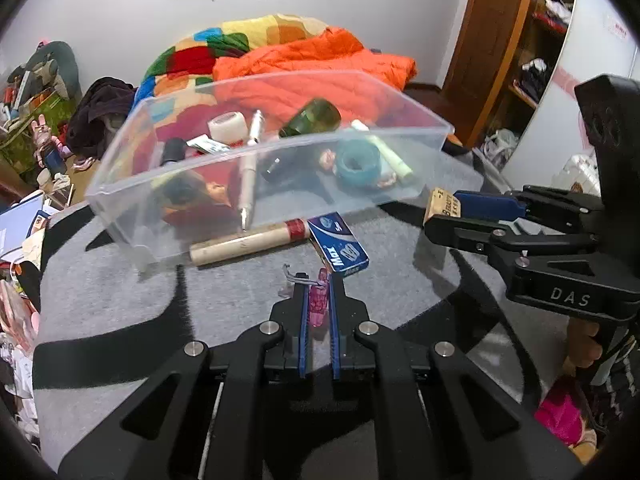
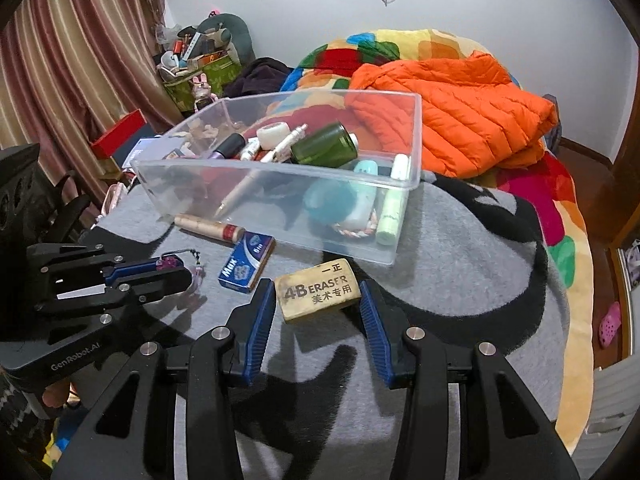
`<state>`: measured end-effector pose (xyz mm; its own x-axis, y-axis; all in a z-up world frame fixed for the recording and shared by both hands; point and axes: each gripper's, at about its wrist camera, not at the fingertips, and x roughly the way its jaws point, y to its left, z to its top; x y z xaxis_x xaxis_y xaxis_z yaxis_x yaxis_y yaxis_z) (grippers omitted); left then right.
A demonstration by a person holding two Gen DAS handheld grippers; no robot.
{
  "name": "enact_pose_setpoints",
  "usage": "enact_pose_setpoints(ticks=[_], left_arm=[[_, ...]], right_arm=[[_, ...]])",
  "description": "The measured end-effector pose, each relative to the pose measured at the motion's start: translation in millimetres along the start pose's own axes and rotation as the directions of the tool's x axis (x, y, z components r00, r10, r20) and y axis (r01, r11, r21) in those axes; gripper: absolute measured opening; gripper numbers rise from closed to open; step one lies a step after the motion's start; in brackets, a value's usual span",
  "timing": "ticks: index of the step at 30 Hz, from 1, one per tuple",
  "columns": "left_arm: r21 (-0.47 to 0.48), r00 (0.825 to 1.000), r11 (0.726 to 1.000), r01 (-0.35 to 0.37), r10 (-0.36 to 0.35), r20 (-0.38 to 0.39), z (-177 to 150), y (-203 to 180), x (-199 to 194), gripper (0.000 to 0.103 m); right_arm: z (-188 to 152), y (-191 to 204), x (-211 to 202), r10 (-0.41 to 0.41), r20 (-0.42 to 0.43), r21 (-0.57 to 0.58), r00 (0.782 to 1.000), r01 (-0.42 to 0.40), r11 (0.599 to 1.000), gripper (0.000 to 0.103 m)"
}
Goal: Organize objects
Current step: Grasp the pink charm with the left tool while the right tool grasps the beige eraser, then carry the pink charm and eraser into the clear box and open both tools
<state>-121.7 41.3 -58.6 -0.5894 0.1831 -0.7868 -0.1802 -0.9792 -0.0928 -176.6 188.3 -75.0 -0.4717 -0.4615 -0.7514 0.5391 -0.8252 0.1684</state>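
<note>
A clear plastic bin sits on a grey and black blanket and holds several small items, among them a green bottle and a pen. My left gripper is shut on a pink charm with a cord. My right gripper holds a tan 4B eraser between its blue pads, just in front of the bin. A blue Max staples box and a beige tube lie before the bin.
An orange jacket and a colourful quilt lie behind the bin. Clutter and a green box stand at the left by the curtains. A wardrobe stands at the right.
</note>
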Motion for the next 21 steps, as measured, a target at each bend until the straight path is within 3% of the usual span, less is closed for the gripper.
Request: enact_pose_setpoints(ticks=[9, 21], left_arm=[[-0.037, 0.992, 0.999, 0.007, -0.003, 0.125, 17.3, 16.7, -42.8, 0.008], [-0.068, 0.962, 0.997, -0.029, 0.046, 0.269, 52.8, 37.9, -85.8, 0.008]], right_arm=[[19.5, 12.8, -22.3, 0.004, 0.072, -0.024, 0.997, -0.003, 1.000, 0.040], [59.8, 22.8, -36.2, -0.010, 0.161, -0.012, 0.987, 0.012, 1.000, 0.040]])
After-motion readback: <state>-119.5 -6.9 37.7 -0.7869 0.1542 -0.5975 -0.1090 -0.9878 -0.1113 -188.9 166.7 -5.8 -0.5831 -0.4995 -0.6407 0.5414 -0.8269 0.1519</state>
